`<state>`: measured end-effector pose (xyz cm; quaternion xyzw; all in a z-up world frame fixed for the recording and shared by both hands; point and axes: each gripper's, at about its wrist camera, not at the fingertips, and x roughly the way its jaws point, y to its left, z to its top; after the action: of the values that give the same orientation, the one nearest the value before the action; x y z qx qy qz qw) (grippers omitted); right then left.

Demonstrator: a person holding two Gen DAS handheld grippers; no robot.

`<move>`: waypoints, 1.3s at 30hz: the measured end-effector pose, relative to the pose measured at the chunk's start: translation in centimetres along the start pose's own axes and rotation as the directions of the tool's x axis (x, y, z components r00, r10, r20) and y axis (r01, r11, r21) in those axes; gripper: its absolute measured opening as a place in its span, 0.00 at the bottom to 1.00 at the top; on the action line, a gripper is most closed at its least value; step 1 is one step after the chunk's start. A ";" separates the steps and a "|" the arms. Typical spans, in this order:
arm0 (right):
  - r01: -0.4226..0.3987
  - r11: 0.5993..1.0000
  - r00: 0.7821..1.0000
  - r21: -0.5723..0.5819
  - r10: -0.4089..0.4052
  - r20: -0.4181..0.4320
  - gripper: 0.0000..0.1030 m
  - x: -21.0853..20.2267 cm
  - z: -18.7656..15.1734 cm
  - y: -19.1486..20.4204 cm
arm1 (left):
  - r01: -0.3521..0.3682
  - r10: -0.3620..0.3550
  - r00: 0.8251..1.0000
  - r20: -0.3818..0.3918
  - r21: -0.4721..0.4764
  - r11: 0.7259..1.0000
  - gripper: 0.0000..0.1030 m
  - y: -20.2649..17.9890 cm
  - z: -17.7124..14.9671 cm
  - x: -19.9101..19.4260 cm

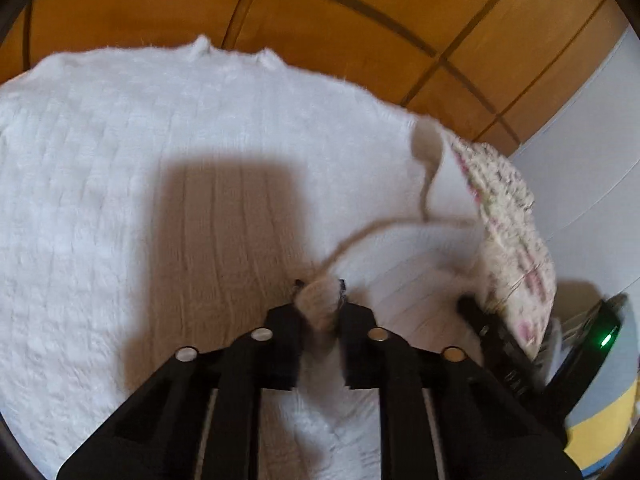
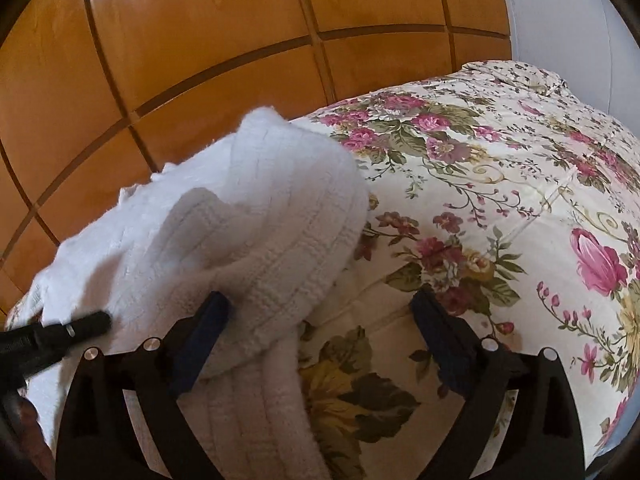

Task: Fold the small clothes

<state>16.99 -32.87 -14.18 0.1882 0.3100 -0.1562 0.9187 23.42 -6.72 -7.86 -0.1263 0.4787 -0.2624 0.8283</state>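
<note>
**Left wrist view: sweater pinched, edges lost**

Left wrist view: left claw [image 1: 320, 294] clenched on a bunched fold of the white knit sweater [image 1: 160, 152], spread across the bed; motion-blurred, lower edge cut off behind the fingers.

Right wrist view: right claw [image 2: 320, 304] released, jaws wide apart over the floral bedspread [image 2: 500, 184], gripping nothing. Sweater sleeve heaped at left, partly hiding the bedspread. Wooden headboard [image 2: 180, 40] behind.
</note>
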 end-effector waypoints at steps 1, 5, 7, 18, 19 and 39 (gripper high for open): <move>0.002 1.000 1.000 0.004 -0.002 0.004 0.93 -0.3 0.0 0.0 | 0.031 -0.031 0.999 0.022 0.002 1.000 0.09 0.2 0.8 -0.7; 0.007 0.999 1.000 0.041 -0.008 0.025 0.93 -0.9 -0.3 -0.5 | 0.031 -0.036 0.991 0.125 0.043 0.999 0.08 0.0 3.5 -3.4; 0.014 0.998 0.999 0.056 -0.015 0.032 0.93 -1.2 -0.3 -0.6 | 0.017 -0.024 0.985 0.170 0.038 0.999 0.08 0.4 4.7 -4.8; 0.042 0.998 0.999 0.036 -0.042 0.000 0.94 -0.5 -0.3 -0.3 | -0.105 0.140 0.944 0.299 -0.131 0.986 0.08 9.3 8.5 -8.7; 0.045 0.998 0.999 0.033 -0.045 -0.001 0.94 -0.5 -0.3 -0.2 | -0.117 0.155 0.948 0.279 -0.147 0.982 0.08 10.4 8.4 -7.9; 0.070 0.985 0.986 -0.160 -0.092 -0.137 0.98 9.9 8.0 4.8 | 0.068 0.039 0.948 0.316 -0.320 0.945 0.10 17.4 2.7 -2.8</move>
<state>30.53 -33.84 -13.32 0.1143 0.3942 -0.1550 0.8986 30.08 9.17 -12.44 -0.3058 0.3745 -0.1617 0.8603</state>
